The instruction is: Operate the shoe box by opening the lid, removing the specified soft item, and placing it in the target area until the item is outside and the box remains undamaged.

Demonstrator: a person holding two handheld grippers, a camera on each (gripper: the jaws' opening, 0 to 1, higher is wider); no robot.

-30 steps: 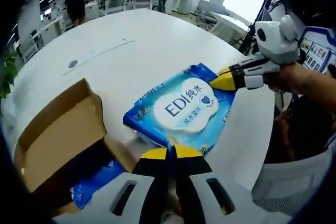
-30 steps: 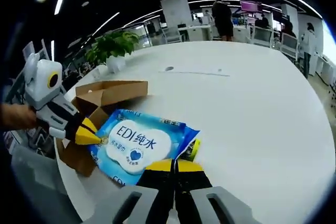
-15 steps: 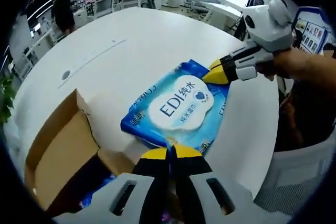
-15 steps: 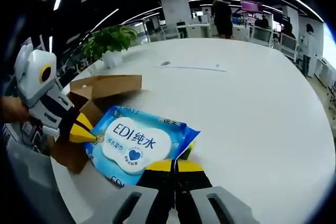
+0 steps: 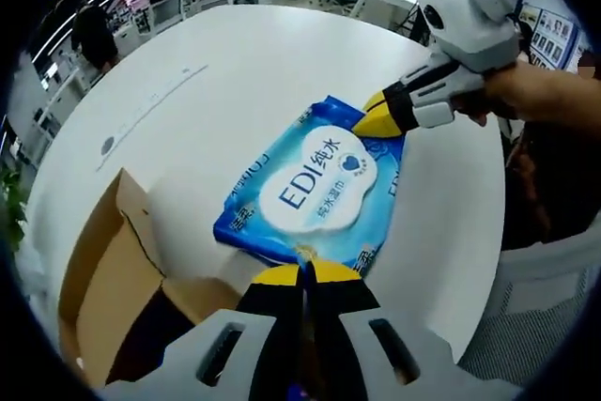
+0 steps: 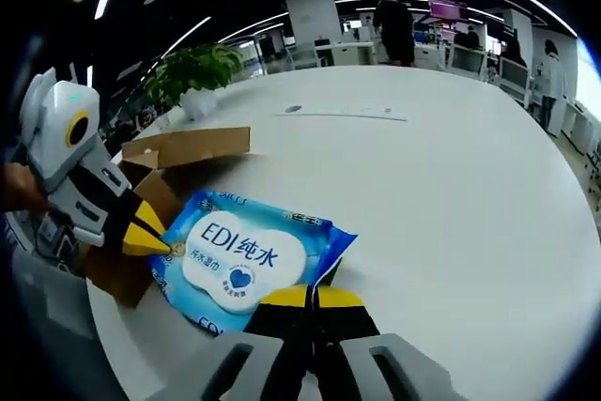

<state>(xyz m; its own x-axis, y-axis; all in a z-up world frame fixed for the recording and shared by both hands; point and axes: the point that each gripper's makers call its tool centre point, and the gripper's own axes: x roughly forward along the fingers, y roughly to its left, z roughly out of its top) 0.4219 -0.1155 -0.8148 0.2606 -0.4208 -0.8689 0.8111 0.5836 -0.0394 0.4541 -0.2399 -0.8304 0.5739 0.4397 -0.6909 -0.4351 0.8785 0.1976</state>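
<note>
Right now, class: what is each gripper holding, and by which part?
Both hold the blue wipes pack: the left gripper pinches one edge, the right gripper the opposite edge.

Left gripper view and right gripper view look steeply down, close in, from opposite ends of the wipes pack, sharing pack, cardboard box and white surface.
</note>
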